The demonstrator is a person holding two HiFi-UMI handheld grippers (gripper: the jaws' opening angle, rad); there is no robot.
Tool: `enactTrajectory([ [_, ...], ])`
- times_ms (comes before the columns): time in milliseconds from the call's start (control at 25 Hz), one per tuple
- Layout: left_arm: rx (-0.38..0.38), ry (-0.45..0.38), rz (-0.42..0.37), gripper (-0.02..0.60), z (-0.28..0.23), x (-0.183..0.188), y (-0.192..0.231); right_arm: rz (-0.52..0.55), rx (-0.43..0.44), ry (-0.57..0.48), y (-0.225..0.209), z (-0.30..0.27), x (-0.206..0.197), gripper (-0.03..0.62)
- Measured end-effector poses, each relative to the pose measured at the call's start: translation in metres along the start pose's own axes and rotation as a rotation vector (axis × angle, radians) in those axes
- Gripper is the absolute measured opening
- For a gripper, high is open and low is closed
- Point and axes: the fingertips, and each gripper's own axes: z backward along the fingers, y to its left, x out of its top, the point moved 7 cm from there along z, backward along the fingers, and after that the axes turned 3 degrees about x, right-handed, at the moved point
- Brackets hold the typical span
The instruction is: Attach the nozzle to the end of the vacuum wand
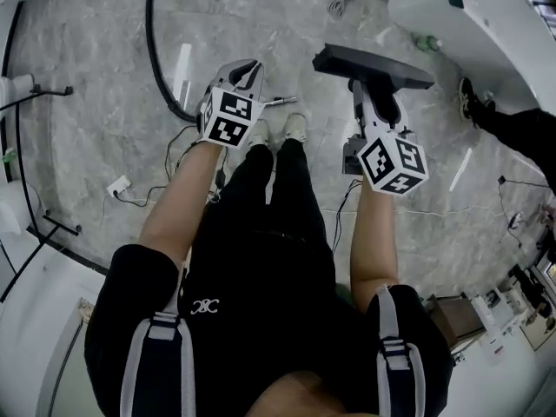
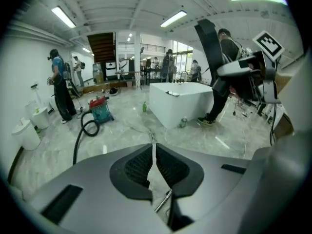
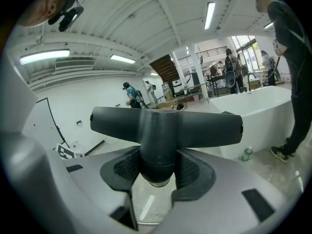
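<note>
The black T-shaped nozzle (image 1: 373, 66) sits between the jaws of my right gripper (image 1: 372, 89), which is shut on the nozzle's round neck (image 3: 157, 162), its wide bar (image 3: 165, 123) lying across the top. My left gripper (image 1: 246, 75) is shut with nothing in it, its pads (image 2: 146, 165) meeting. Just right of it a short silvery tube end (image 1: 280, 101) lies on the floor by the person's shoes; through the left jaws it shows as a thin metal rod (image 2: 163, 201). A black hose (image 1: 155, 50) curves across the floor to the left, leading to a red and teal vacuum (image 2: 100, 108).
A large white block (image 2: 180, 101) stands ahead, with a green bottle (image 2: 144, 106) and a can (image 2: 183, 123) at its foot. Thin cables (image 1: 130, 189) trail over the marble floor. Another person's shoe (image 1: 472, 101) is at the right; several people stand far back.
</note>
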Motion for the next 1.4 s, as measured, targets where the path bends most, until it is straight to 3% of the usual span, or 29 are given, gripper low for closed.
enactTrajectory([
  [200, -0.136, 0.161, -0.075, 0.015, -0.14, -0.12, -0.02, -0.044, 0.043, 0.148, -0.065, -0.088, -0.107, 0.196],
  [440, -0.259, 0.34, -0.162, 0.046, -0.297, -0.3, -0.051, -0.1, 0.092, 0.265, -0.14, -0.186, -0.258, 0.196],
  [560, -0.34, 0.438, -0.133, 0.181, -0.349, -0.387, -0.07, -0.118, 0.124, 0.3, -0.17, -0.217, -0.324, 0.196],
  [840, -0.352, 0.607, -0.347, 0.199, -0.422, -0.535, -0.102, -0.115, 0.187, 0.407, -0.212, -0.249, -0.439, 0.196],
  [1040, -0.317, 0.694, -0.397, 0.199, -0.459, -0.593, -0.112, -0.108, 0.191, 0.419, -0.239, -0.263, -0.479, 0.196],
  [1400, -0.258, 0.721, -0.471, 0.196, -0.463, -0.6, -0.117, -0.232, 0.142, 0.378, -0.253, -0.256, -0.48, 0.196],
])
